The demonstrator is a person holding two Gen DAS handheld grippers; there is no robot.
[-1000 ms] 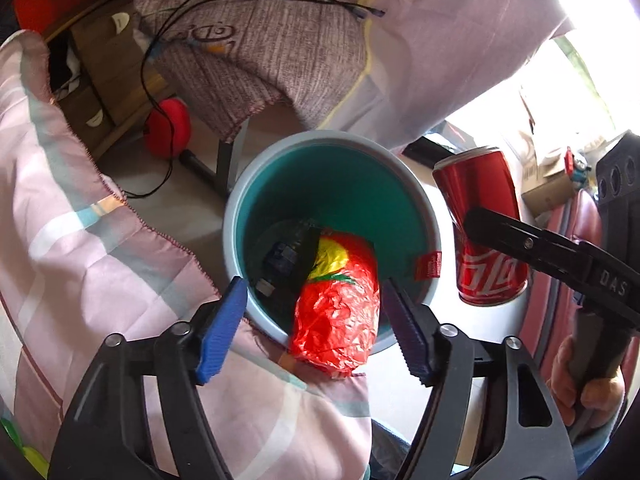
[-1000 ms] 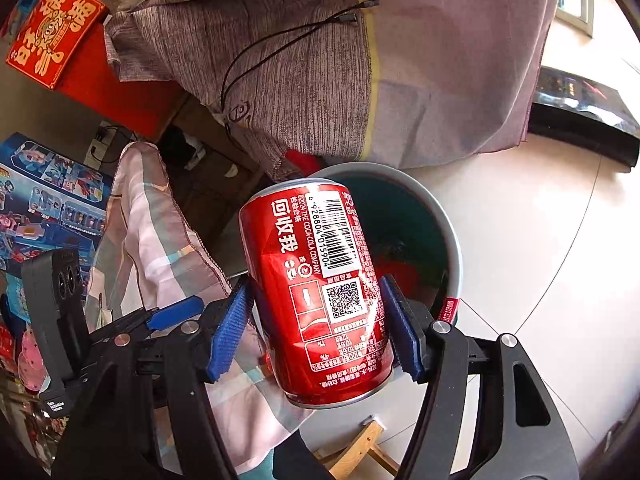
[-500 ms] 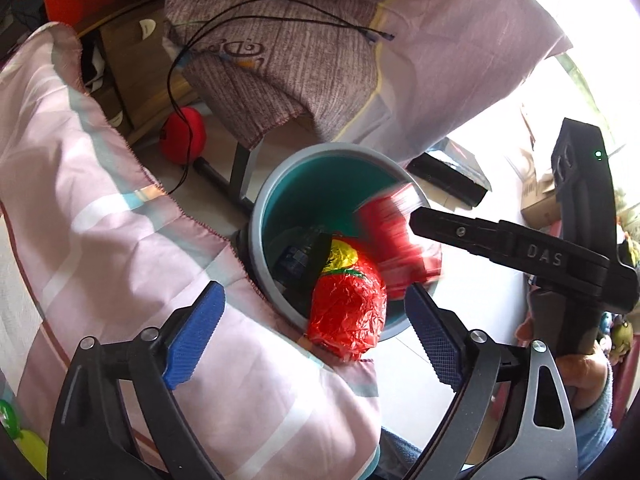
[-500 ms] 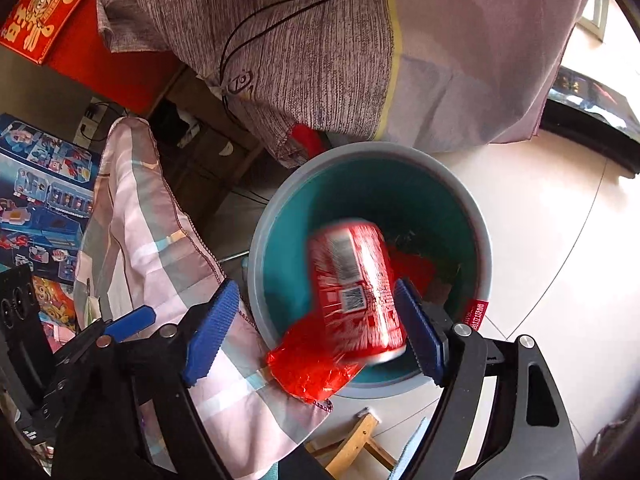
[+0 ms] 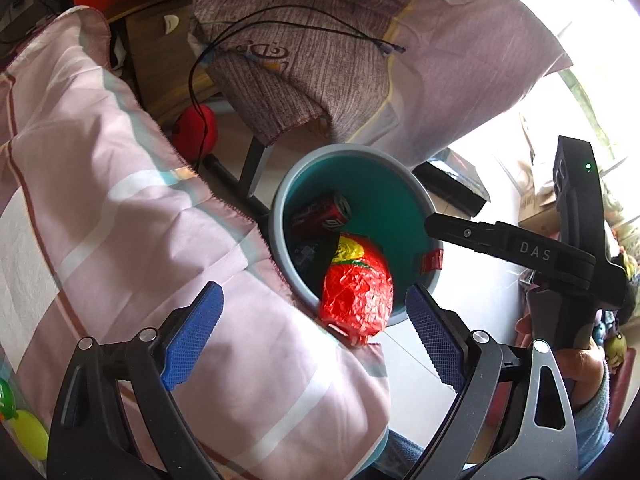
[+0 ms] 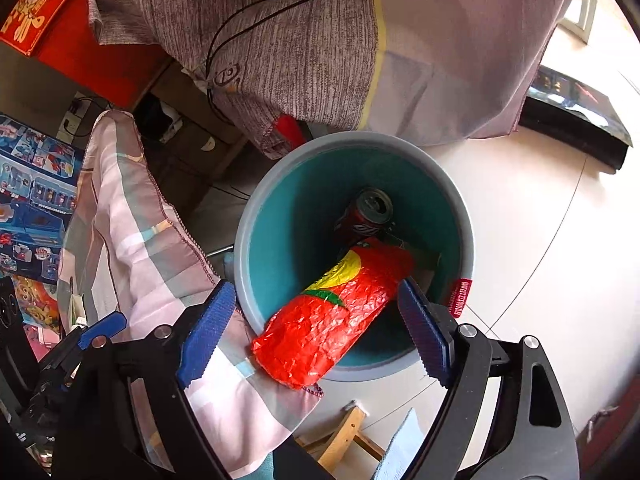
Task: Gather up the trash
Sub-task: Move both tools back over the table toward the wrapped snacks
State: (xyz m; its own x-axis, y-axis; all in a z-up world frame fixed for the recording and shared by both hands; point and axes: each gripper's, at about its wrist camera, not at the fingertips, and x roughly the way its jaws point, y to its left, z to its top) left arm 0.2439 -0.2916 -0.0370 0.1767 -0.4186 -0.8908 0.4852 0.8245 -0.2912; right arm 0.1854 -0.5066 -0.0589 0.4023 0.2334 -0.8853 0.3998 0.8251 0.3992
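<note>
Can [image 6: 366, 216] is down in the bin [image 6: 280, 184] now, lying tilted against the teal inner wall near the bottom, top end facing up toward the right wrist camera. A second ago it was clamped in the right gripper [image 6: 316, 332] above the rim; half a second ago it was mid-fall, blurred. So: release done, drop landed inside.

Red crinkled snack bag [image 6: 336, 312] is only half in: upper end inside the bin, lower end hanging over the near rim and resting on the pink striped bedding [image 6: 132, 240]. It sat like that a second ago too, unchanged.

Right gripper: jaws have just been opening, now spread wide with nothing pinched. The bag shows between the pads in that view but sits below them, not touched. Left gripper [image 5: 316, 336]: jaws also just opened wider, spread and empty, hovering over the bedding edge by the bin; it has pulled back from the bin.

My read: can is collected. Bag is the loose end and could slide out over the rim. It probably needs a push in. Both claws are free for that or for the next piece.

Grey draped cloth [image 6: 280, 40] overhangs the far rim, clear of the opening.
</note>
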